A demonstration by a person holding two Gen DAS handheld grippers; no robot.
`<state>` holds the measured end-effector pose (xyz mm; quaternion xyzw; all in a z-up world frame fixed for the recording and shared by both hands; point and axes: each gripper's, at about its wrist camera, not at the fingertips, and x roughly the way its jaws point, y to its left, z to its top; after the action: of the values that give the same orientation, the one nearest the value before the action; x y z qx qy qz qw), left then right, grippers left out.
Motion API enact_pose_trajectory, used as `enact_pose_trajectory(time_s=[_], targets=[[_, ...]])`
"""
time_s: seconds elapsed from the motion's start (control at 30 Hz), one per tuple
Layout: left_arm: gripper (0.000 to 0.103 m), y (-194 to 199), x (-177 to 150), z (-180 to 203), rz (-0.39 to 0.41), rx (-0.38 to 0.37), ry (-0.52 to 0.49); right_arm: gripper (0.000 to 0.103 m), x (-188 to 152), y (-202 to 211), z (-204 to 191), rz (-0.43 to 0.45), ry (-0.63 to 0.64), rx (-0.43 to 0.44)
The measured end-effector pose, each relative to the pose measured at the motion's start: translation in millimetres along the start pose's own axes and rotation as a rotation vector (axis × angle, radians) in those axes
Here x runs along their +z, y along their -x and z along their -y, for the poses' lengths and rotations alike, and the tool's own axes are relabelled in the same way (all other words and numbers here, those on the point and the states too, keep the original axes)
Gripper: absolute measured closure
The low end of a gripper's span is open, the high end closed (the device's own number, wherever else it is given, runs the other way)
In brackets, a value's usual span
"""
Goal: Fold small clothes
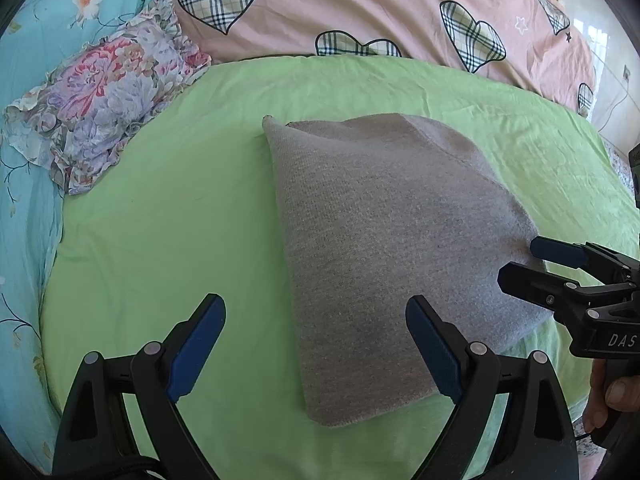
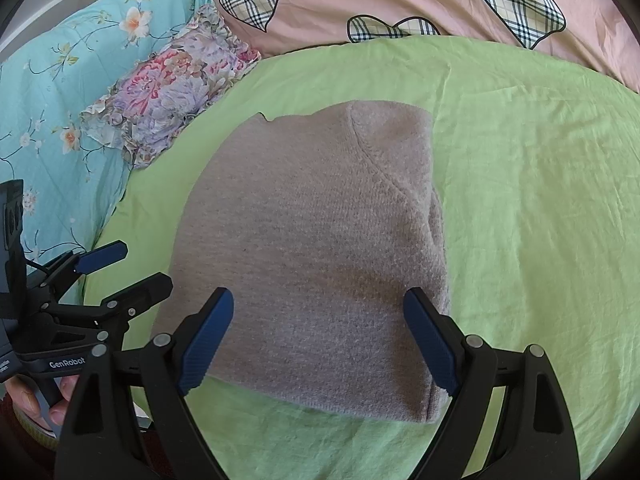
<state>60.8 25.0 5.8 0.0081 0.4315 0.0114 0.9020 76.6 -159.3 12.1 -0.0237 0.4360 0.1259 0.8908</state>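
1. On the far left lies a turquoise floral quilt (image 2: 60,92), and a folded floral cloth with a frilled edge (image 1: 104,92) rests where it meets the green sheet (image 1: 180,220). Both are well apart from the work.

2. The left gripper (image 1: 316,344) hovers over the near part of the sheet with its jaws spread wide and nothing between them. Its left finger is over bare green sheet, its right finger over the grey knit's near left part.

3. The grey knit garment (image 2: 312,248) lies flat in the middle of the green sheet, already doubled into a compact, roughly rectangular packet. A seam curves across its far right part, and a small notch shows at its far left corner. Which kind of garment it is cannot be told.

4. Handling, as a judgement: the knit looks soft, light and limp, with a slightly fuzzy surface that the ribbed blue pads should hold without slipping. It will sag and unfold if lifted by a single layer. The better hold is at a corner or along the near edge, pinching all layers together, one gripper at each end so the packet stays square.

5. The right gripper (image 2: 320,340) hangs over the near edge of the knit, jaws wide apart and holding nothing, both fingers above the fabric.

6. Along the far side runs a pink quilt with plaid hearts (image 1: 380,4), clear of the garment.
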Motion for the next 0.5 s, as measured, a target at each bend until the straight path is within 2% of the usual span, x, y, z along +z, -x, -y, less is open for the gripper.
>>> enact_pose_trajectory(time_s=[0.5], targets=[[0.011, 1.7, 0.8, 2.6, 0.005, -0.003, -0.010, 0.016, -0.4, 0.4, -1.6, 0.003, -0.002, -0.002]])
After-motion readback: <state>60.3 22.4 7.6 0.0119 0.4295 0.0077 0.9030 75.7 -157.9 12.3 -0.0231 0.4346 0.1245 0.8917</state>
